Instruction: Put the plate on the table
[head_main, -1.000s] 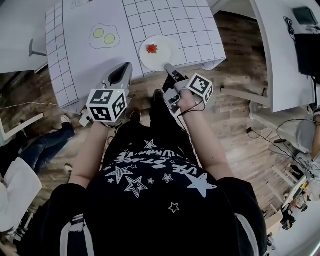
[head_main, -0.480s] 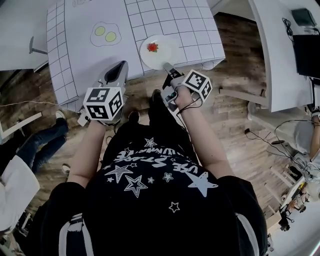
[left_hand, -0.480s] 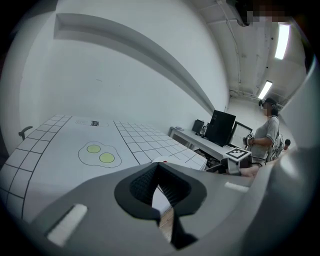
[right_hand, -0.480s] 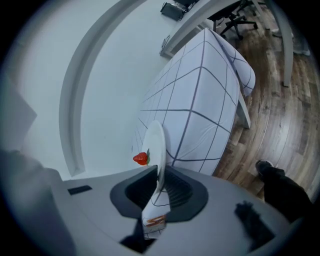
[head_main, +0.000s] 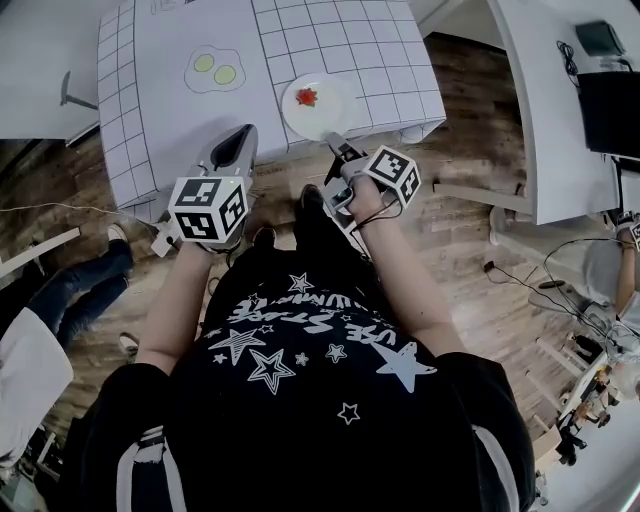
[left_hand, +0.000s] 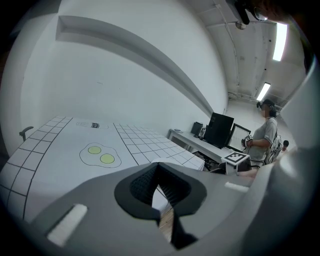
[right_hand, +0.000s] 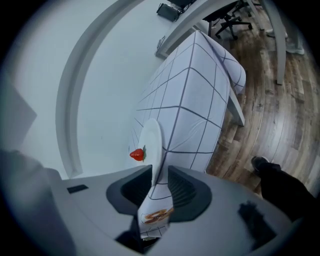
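Observation:
A white plate (head_main: 312, 105) with a strawberry (head_main: 307, 97) on it is over the near edge of the grid-patterned table (head_main: 160, 130). My right gripper (head_main: 337, 143) is shut on the plate's near rim. In the right gripper view the plate (right_hand: 152, 142) shows edge-on between the jaws of the right gripper (right_hand: 159, 185), with the strawberry (right_hand: 136, 154) on its left face. I cannot tell whether the plate touches the cloth. My left gripper (head_main: 233, 150) hangs at the table's front edge, left of the plate. In its own view the left gripper (left_hand: 159, 187) is shut on nothing.
A fried-egg drawing (head_main: 213, 70) lies on the cloth, left of the plate. A second white desk (head_main: 545, 110) with a dark monitor (head_main: 610, 105) stands to the right across wooden floor. Someone's legs (head_main: 75, 285) show at the left. A person (left_hand: 265, 135) stands far right.
The right gripper has carried the plate a little farther from me, over the table's near edge. The left gripper has barely moved.

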